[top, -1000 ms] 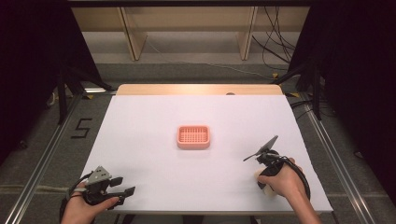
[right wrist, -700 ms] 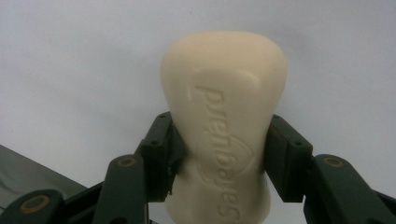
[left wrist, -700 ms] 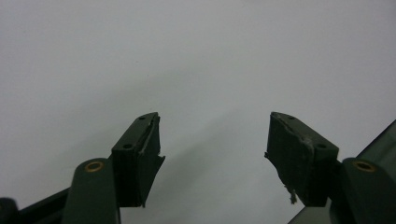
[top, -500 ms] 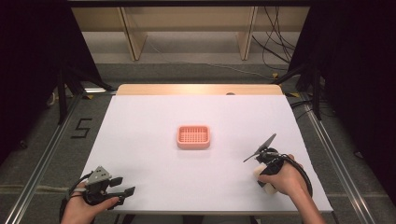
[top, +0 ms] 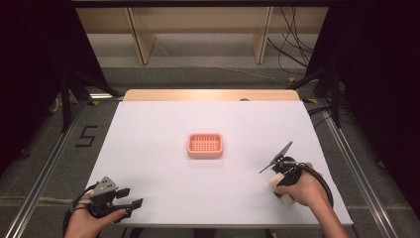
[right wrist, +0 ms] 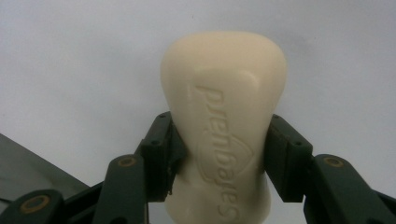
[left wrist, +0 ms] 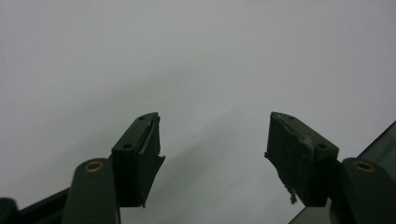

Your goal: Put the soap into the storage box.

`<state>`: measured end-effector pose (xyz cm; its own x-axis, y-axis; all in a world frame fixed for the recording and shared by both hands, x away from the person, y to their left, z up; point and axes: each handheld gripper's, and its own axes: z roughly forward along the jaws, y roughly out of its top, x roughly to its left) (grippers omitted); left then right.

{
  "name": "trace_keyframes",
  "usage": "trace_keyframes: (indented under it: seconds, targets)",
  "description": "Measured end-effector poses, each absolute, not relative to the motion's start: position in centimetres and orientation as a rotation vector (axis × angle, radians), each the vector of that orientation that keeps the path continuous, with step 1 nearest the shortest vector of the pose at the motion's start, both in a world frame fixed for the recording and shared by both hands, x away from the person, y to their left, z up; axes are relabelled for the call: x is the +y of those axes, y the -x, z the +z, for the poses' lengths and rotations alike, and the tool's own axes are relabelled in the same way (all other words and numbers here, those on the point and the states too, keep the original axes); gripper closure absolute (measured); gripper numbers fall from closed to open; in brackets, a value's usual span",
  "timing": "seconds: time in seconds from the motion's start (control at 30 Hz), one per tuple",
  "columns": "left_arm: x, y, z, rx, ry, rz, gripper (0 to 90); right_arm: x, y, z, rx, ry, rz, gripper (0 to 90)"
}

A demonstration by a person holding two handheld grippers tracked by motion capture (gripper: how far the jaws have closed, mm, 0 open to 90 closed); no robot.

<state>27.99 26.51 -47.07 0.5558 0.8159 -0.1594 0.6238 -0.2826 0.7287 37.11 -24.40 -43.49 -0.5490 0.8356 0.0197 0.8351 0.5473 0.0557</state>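
Observation:
A cream soap bar (right wrist: 224, 93) with embossed lettering stands between the jaws of my right gripper (right wrist: 222, 140), which is shut on its narrow waist. In the high view the right gripper (top: 280, 184) points down at the table's front right, the soap bar (top: 286, 198) pale beneath the hand. A pink ribbed soap dish (top: 205, 145) sits at the table's middle, well left of and beyond that hand. My left gripper (top: 130, 198) rests at the front left corner, open. The left gripper (left wrist: 212, 140) has nothing between its jaws, just white table.
The white table top (top: 158, 129) has a wooden strip (top: 208, 95) along its far edge. Wooden shelving legs (top: 138, 39) and cables (top: 292, 44) stand on the floor beyond. The right edge of the table runs close to the right hand.
The right hand and its gripper have shifted very slightly over the soap bar. The left gripper has not moved.

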Motion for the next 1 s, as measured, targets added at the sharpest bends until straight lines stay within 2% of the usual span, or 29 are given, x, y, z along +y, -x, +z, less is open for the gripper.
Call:
trace_keyframes:
  seconds: [1.0]
  targets:
    - [26.68,-27.99,-47.02,1.162,-2.021,0.309,34.5,-24.23,-37.50,-42.67,2.813,-1.314,0.093,50.5]
